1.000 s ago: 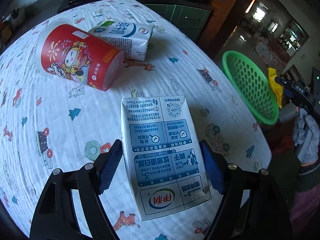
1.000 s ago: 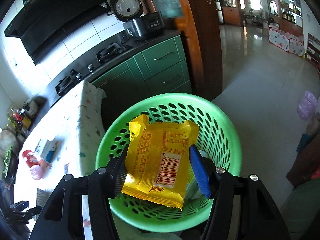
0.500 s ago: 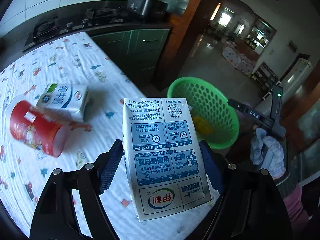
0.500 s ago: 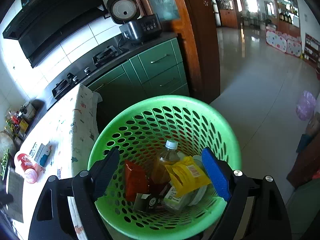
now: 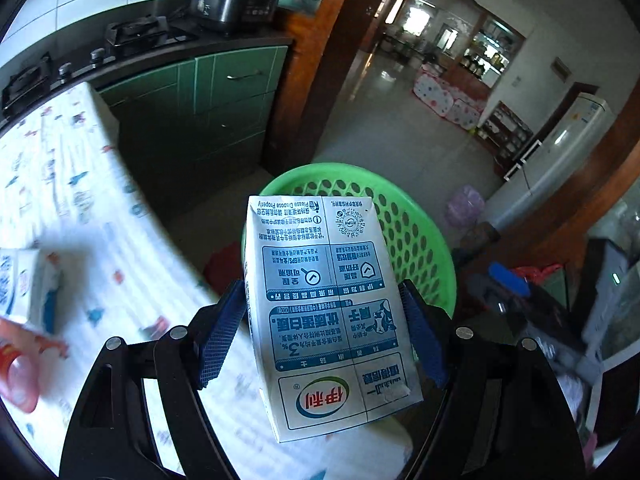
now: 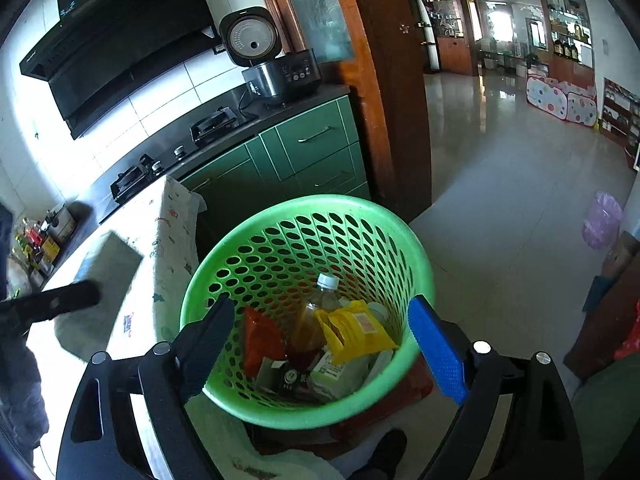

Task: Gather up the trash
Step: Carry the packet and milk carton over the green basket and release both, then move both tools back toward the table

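While my left tool (image 5: pixel 322 334) grips the carton (image 5: pixel 326 312) to carry it to the basket (image 6: pixel 304 308), my right tool (image 6: pixel 320 354), jaws just opened, hangs empty above it.

Left tongs (image 5: pixel 324 328) clamped; right tongs (image 6: pixel 320 352) just opening, empty, angled downward.
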The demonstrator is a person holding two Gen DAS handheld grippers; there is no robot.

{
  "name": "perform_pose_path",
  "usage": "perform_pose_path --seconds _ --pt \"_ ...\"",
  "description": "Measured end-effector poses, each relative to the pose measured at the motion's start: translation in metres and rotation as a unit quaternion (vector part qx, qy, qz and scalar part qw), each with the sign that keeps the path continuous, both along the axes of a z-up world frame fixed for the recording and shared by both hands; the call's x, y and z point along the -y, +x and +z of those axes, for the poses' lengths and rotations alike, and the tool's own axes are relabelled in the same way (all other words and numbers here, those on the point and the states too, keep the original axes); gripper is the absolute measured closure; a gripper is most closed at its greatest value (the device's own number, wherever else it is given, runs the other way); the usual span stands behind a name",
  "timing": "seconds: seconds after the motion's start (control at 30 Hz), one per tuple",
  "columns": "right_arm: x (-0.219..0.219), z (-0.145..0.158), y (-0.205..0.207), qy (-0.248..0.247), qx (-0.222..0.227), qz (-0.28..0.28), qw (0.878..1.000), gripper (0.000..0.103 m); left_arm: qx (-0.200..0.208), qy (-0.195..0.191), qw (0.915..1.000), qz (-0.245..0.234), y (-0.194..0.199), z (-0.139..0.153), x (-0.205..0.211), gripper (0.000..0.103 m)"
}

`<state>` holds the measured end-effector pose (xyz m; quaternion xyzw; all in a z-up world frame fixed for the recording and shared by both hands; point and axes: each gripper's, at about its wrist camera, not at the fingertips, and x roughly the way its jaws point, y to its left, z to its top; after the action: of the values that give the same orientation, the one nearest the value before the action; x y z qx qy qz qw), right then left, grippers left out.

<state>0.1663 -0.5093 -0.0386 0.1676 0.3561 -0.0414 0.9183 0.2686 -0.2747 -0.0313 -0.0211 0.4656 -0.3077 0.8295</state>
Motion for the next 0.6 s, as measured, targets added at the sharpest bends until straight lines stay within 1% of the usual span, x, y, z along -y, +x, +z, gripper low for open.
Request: perform_pose_path --seconds 0.17,0.3,0.47,0.6 --pt "0.0 -0.006 -0.006 0.007 -0.004 0.0 1.0 0.017 -0.006 0.008 0.9999 -0.005 0.015 -0.017 0.029 0.027" --pt "0.0 -0.013 -0.011 0.011 -0.011 0.0 1.0 0.017 -0.022 0.001 0.9997 -0.012 0.024 -0.03 0.045 0.026" --pt "0.002 -0.022 -0.014 0.014 -0.02 -0.002 1.0 0.017 -0.036 -0.005 0.9993 -0.004 0.03 -0.042 0.049 0.019" --pt "0.004 -0.024 -0.015 0.019 -0.021 -0.004 1.0 0.017 -0.028 -0.001 0.9996 -0.001 0.024 -0.038 0.041 0.019"
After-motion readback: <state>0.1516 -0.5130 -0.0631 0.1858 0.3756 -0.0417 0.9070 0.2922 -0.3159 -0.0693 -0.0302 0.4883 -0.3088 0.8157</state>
